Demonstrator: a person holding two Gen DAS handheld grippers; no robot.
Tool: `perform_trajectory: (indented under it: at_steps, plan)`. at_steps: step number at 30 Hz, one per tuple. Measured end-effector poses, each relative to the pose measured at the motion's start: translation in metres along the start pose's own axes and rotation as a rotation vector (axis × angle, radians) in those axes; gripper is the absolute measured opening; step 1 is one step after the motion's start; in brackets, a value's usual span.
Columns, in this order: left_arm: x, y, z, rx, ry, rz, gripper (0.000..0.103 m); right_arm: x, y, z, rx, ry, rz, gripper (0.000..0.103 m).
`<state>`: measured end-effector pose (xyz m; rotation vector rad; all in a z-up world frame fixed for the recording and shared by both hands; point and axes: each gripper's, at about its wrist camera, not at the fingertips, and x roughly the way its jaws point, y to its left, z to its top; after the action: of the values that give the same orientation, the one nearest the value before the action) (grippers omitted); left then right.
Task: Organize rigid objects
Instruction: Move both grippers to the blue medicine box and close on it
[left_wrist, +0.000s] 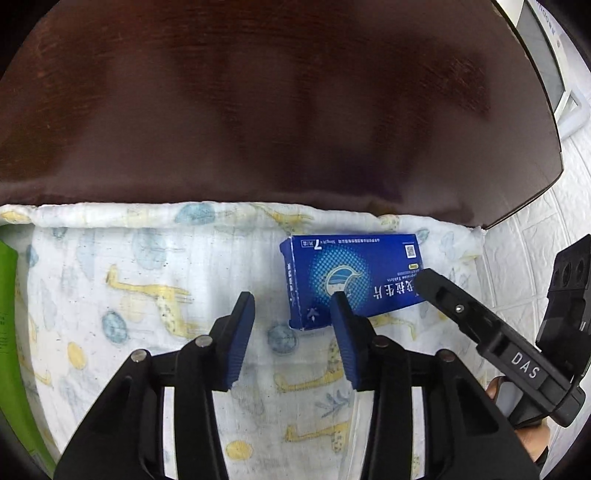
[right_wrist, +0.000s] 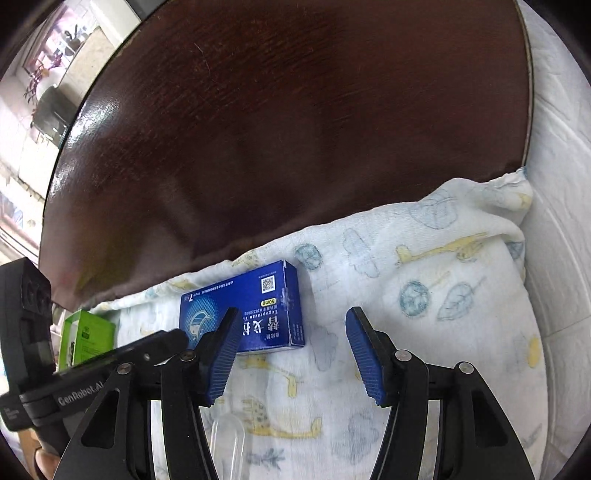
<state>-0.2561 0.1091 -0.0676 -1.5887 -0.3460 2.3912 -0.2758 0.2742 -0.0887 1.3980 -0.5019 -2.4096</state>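
The blue box (left_wrist: 351, 280) is lying flat on the printed cloth (left_wrist: 147, 295), its long side running along the cloth's far hem where the dark tabletop (left_wrist: 295, 92) begins. Lying face up like that, it is offering only thin edges to pinch, which probably explains why both tools are coming in low and level with the cloth.

The left gripper (left_wrist: 291, 314) is hanging with its jaws apart and nothing between them. The box is sitting just ahead of its right fingertip, which is covering the box's near edge in this view; whether pad and card are touching I cannot tell. The gap itself is facing bare cloth, so the box is lying off to the right of the opening, not inside it.

The right gripper (right_wrist: 291, 332) is also standing open and empty. From its camera the box (right_wrist: 243, 306) is lying ahead of the left fingertip and partly behind it, again outside the gap, with plain cloth before the right finger.

So the box is resting between the two tools, each flanking one end, likely so that either can square or lift it. A green packet (right_wrist: 90, 338) is standing far left of the right jaws, well apart from the box, perhaps the pile it should join.
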Motion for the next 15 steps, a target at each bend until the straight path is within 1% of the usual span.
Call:
perform_trajectory:
  at_steps: [2, 3, 4, 5, 6, 8, 12, 15]
  plan:
    - [0.0, 0.002, 0.0, -0.01, -0.003, -0.015, 0.042, 0.006, 0.002, 0.0, -0.013, 0.011, 0.013, 0.048]
    - [0.001, 0.002, 0.0, -0.01, 0.0, -0.033, 0.041, 0.011, 0.004, -0.001, -0.021, 0.024, 0.012, 0.035]
    - [0.001, 0.0, -0.001, -0.006, 0.012, -0.06, 0.036, 0.012, 0.007, -0.002, -0.026, 0.017, 0.02, 0.033]
    - [0.001, -0.002, -0.002, 0.006, 0.022, -0.067, 0.038, 0.014, 0.011, -0.003, -0.034, 0.019, 0.016, 0.033]
    - [-0.001, -0.007, -0.004, 0.037, 0.008, -0.044, 0.038, 0.014, 0.014, -0.004, -0.043, 0.021, 0.017, 0.032]
    - [-0.008, -0.013, -0.008, 0.096, -0.013, -0.015, 0.039, 0.013, 0.024, -0.008, -0.077, 0.019, -0.018, 0.031]
    - [-0.031, -0.012, -0.011, 0.126, -0.046, -0.041, 0.036, 0.001, 0.033, -0.012, -0.083, 0.0, -0.029, 0.031]
    - [-0.053, -0.009, -0.012, 0.156, -0.085, -0.027, 0.036, -0.012, 0.04, -0.014, -0.09, -0.022, -0.024, 0.031]
